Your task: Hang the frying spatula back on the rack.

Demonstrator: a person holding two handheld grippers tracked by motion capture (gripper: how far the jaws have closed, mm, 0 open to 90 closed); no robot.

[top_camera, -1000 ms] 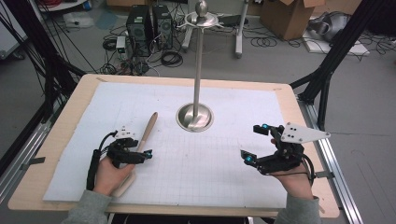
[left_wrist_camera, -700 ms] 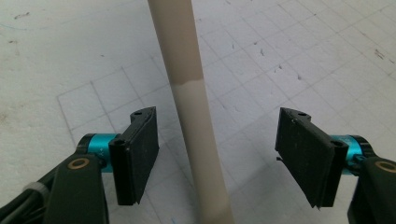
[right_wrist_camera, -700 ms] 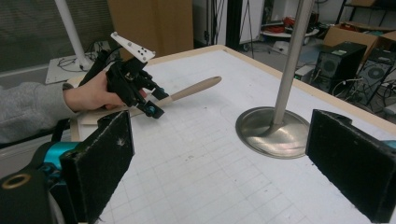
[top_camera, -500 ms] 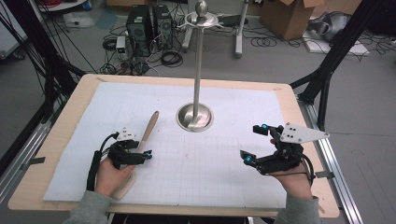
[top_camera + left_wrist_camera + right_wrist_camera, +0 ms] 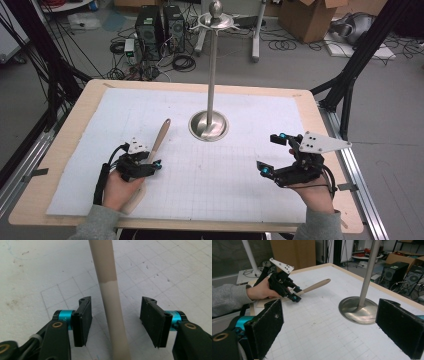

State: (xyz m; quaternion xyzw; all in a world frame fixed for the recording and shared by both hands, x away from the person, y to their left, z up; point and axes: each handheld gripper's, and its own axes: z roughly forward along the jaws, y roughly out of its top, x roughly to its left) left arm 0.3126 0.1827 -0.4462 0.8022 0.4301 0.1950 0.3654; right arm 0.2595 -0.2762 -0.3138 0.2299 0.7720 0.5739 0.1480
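Two hand-held grippers are working over the counter [image 5: 75,107], which is carrying a white gridded sheet [image 5: 240,170]. A steel stand [image 5: 209,125] is rising from a round base at the middle of that sheet, and it serves as the landmark.

To the left of the stand's base, a long tan wooden spoon [image 5: 159,137] is lying on the sheet, its narrow tip pointing up toward the far edge and its broad end lying nearer the person, under the left hand [image 5: 120,187]. The left hand-held gripper [image 5: 150,165] is sitting over the handle, on the near left of the stand. In the left gripper view its jaws are standing wide apart with the handle [image 5: 110,302] running between them — neither pad is touching the wood, and a gap is showing on each side. A change of tone is crossing the handle just above the pads.

To the right of the stand, the right hand-held gripper [image 5: 272,152] is hovering above the sheet with the right hand [image 5: 312,192] behind it and a grey plate on top. Its jaws are spread wide and holding nothing — in the right gripper view the stand's base [image 5: 358,310] is showing between them, farther off, with the left hand-held gripper [image 5: 294,296] and the spoon [image 5: 315,286] beyond on the left.

Past the counter's far edge, behind the stand, computer towers [image 5: 160,27] and cables are sitting on the floor, and cardboard boxes [image 5: 305,17] are standing farther right.
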